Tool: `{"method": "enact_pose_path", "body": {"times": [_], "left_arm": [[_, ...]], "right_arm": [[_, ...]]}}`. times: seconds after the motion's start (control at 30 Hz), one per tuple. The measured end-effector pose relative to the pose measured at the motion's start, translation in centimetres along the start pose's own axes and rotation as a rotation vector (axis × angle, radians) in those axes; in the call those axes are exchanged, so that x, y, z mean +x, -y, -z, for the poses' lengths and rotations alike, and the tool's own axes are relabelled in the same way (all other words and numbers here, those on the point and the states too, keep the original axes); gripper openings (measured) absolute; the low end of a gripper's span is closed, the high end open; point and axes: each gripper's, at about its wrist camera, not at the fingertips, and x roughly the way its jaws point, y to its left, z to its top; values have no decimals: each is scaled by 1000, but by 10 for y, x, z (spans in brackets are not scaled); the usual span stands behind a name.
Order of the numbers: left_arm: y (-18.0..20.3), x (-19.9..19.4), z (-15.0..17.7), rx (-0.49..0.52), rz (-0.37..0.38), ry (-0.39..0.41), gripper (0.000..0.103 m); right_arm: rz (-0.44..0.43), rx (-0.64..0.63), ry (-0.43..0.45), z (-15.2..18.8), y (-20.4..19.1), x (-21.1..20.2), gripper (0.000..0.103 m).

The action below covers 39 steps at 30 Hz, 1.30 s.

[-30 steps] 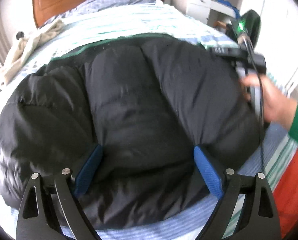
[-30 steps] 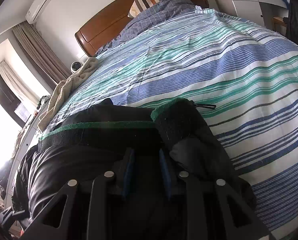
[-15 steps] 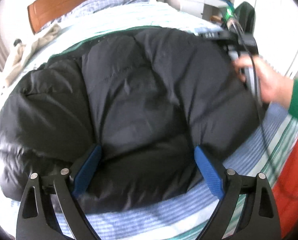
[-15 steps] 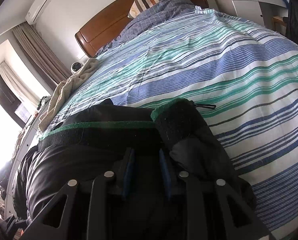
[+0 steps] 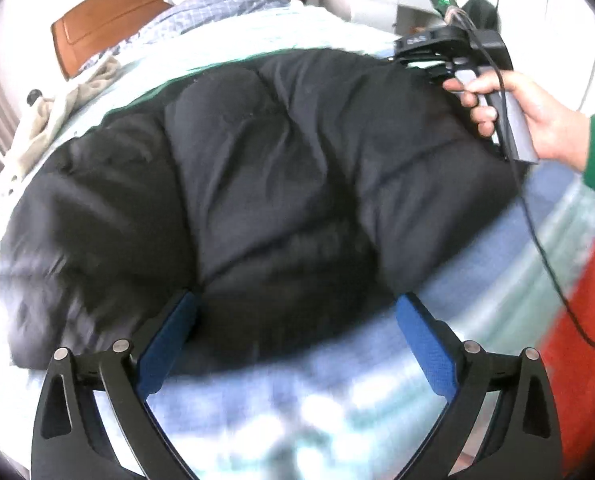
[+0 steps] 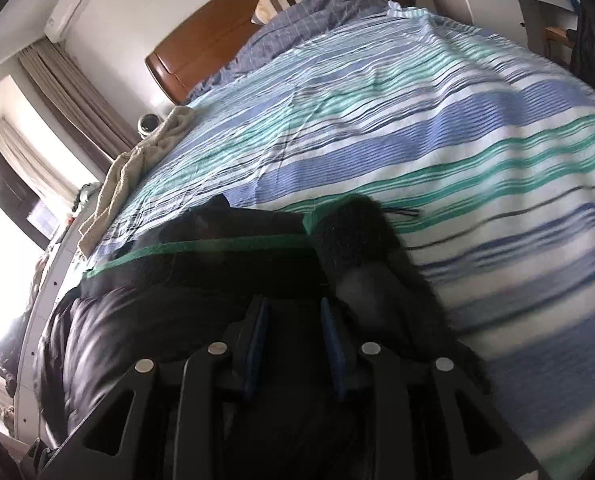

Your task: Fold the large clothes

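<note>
My left claw (image 5: 297, 336) stands wide and its jaws are opening, blue pads (image 5: 167, 344) clear of the cloth; only the near hem of the black puffer jacket (image 5: 257, 168) shows between them. The jacket spreads ahead of that claw across the striped bed (image 5: 305, 400). Beyond it to the right, a hand (image 5: 537, 120) in a green sleeve grips the right claw's handle at the jacket's far edge. My right claw (image 6: 293, 312) is opening too, jaws narrowly apart with black jacket fabric between them; I cannot tell whether the pads touch it. Just ahead of it lie the green-edged collar (image 6: 201, 256) and then bare striped bedding, with a beige towel (image 6: 137, 176) far left.
</note>
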Motion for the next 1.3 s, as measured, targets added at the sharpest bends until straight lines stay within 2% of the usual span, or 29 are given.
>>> {"method": "enact_pose_path", "body": {"times": [0.07,0.1,0.17,0.27,0.37,0.47,0.53,0.63,0.7,0.73,0.8,0.93,1.0,1.1,1.13,1.2,1.23,1.27,1.3], "left_arm": [[-13,-21,8,-50,9,11,100],[-23,-33,11,-90,4,23,100],[-39,-49,8,-156,-3,61,100],[-60,-61,-10,-239,-11,130,100],[-69,-53,-38,-263,-24,160,100],[-64,-32,-64,-244,-52,184,100],[-66,-10,-79,-228,-81,162,99],[-56,27,-94,-177,-81,111,99],[-52,61,-97,-140,-108,38,99],[-47,69,-89,-151,-110,26,100],[-52,75,-83,-184,-91,49,102],[-52,78,-76,-174,-86,56,102],[-56,82,-80,-177,-76,52,102],[-55,81,-77,-177,-75,58,102],[-54,81,-76,-176,-78,63,102],[-55,82,-79,-179,-76,59,102],[-56,81,-80,-182,-71,52,102],[-55,80,-80,-180,-64,39,102],[-56,76,-83,-177,-47,8,102]], "right_arm": [[-30,35,65,9,16,-50,73],[-25,56,99,17,28,-77,77],[-4,127,156,43,59,-134,77],[-16,245,165,83,89,-179,78],[-124,345,132,134,88,-201,79],[-242,399,81,168,66,-187,79],[-265,438,30,178,56,-166,79],[-152,430,9,179,44,-138,79],[-150,428,21,172,39,-127,79],[-153,434,22,167,35,-122,79],[-139,421,21,161,30,-117,79],[-45,462,-87,164,29,-97,78],[-72,466,-79,161,19,-94,79],[-223,627,26,151,30,-80,80],[-243,677,53,150,37,-68,79],[-191,658,70,149,36,-60,66],[-139,605,98,148,25,-64,58],[-100,537,140,146,10,-75,45],[-86,494,169,146,2,-82,38]]}}
